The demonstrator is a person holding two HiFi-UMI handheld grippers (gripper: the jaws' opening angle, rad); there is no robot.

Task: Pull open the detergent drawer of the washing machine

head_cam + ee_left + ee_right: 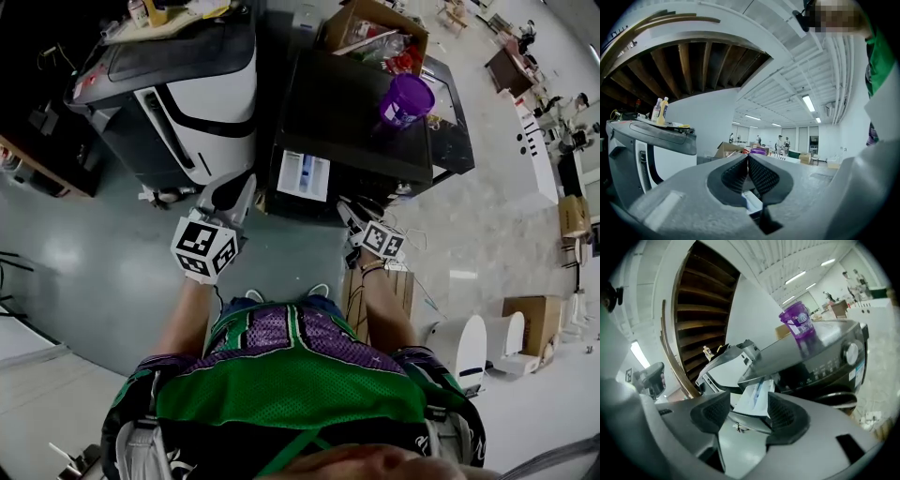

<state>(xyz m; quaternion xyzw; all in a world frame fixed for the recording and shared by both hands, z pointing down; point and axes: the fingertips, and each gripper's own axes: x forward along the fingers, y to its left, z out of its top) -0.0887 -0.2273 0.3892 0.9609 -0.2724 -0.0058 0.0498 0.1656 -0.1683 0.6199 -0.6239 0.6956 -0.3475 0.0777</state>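
The dark washing machine (356, 122) stands ahead of me with a purple cup (406, 98) on its lid. Its white detergent drawer (303, 175) sticks out from the front at the upper left, with blue showing inside. My left gripper (246, 186) hovers just left of the drawer, jaws shut with nothing between them (748, 157). My right gripper (345, 208) is in front of the machine, to the right of the drawer and apart from it. In the right gripper view it (749, 401) stands open, and the drawer (754, 390) shows beyond the gap, under the machine (820, 362).
A white and grey appliance (178, 94) stands left of the washer, with bottles (659, 110) on top. A cardboard box (375, 33) sits behind the washer. White bins (469, 347) and another box (534, 323) are on the floor at right. People stand far off.
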